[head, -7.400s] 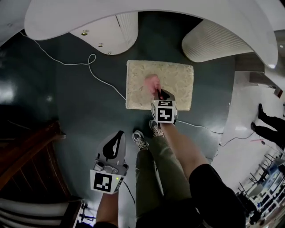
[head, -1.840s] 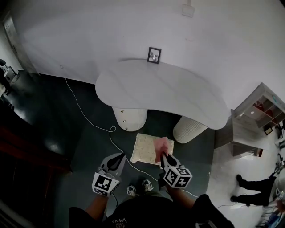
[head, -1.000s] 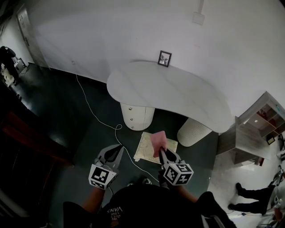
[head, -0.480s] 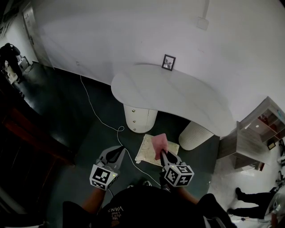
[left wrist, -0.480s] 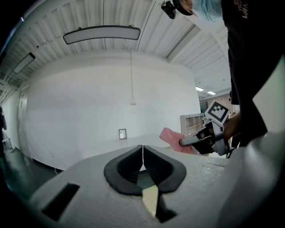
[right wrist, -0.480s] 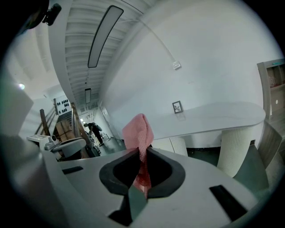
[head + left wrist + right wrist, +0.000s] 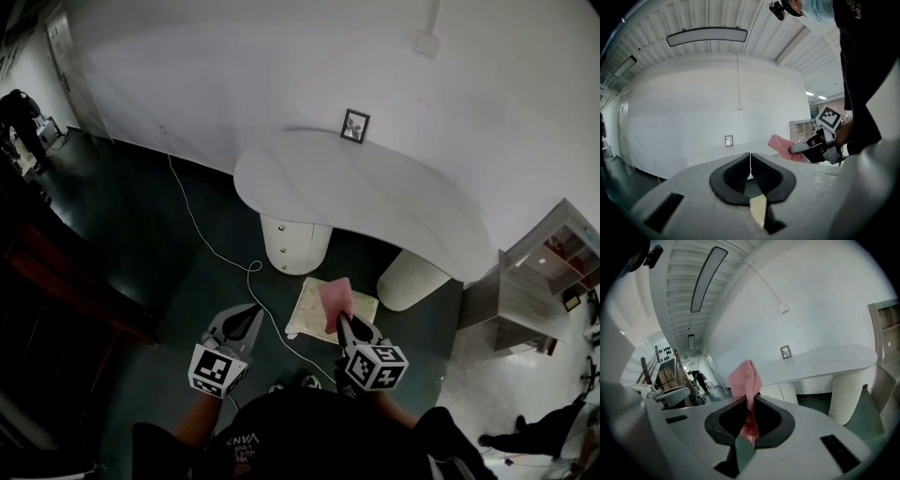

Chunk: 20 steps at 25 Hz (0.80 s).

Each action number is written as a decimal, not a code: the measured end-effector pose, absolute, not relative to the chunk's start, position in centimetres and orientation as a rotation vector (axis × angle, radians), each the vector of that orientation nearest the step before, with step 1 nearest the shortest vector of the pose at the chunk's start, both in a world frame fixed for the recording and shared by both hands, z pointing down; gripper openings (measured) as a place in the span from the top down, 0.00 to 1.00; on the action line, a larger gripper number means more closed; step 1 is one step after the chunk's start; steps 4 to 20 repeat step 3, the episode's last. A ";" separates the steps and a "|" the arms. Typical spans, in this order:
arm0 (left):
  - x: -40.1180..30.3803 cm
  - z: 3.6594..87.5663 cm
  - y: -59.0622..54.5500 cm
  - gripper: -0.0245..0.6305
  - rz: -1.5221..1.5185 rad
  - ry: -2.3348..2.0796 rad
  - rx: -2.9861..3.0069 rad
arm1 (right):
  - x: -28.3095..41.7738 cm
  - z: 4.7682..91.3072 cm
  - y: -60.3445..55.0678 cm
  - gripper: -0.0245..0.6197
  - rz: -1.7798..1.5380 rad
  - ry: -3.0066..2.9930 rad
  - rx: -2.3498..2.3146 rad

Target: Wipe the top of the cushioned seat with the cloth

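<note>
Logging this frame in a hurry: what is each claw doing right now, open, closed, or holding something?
Left claw: closed, nothing in it.
Right claw: closed on the pink cloth.

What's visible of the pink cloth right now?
The pink cloth is thin, open-weave fabric, bunched into a soft fold. The right gripper is shut on its lower part; the rest stands up past the jaw tips. It is held in the air, over the cushioned seat in the head view; only the jaws touch it.
</note>
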<state>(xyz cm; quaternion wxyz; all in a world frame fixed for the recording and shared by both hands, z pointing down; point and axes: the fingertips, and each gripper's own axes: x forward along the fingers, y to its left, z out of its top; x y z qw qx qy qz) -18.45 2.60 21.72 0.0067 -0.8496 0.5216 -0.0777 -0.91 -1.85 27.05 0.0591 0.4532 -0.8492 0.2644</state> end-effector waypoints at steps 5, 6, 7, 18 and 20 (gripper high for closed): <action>-18.4 21.9 2.5 0.93 -0.250 1.636 -2.659 | -0.9 27.0 -1.9 0.91 0.803 -2.578 1.376; -18.4 21.9 2.5 0.93 -0.250 1.636 -2.659 | -0.9 27.0 -1.9 0.91 0.803 -2.578 1.376; -18.4 21.9 2.5 0.93 -0.250 1.636 -2.659 | -0.9 27.0 -1.9 0.91 0.803 -2.578 1.376; -18.4 21.9 2.5 0.93 -0.250 1.636 -2.659 | -0.9 27.0 -1.9 0.91 0.803 -2.578 1.376; -18.4 21.9 2.5 0.93 -0.250 1.636 -2.659 | -0.9 27.0 -1.9 0.91 0.803 -2.578 1.376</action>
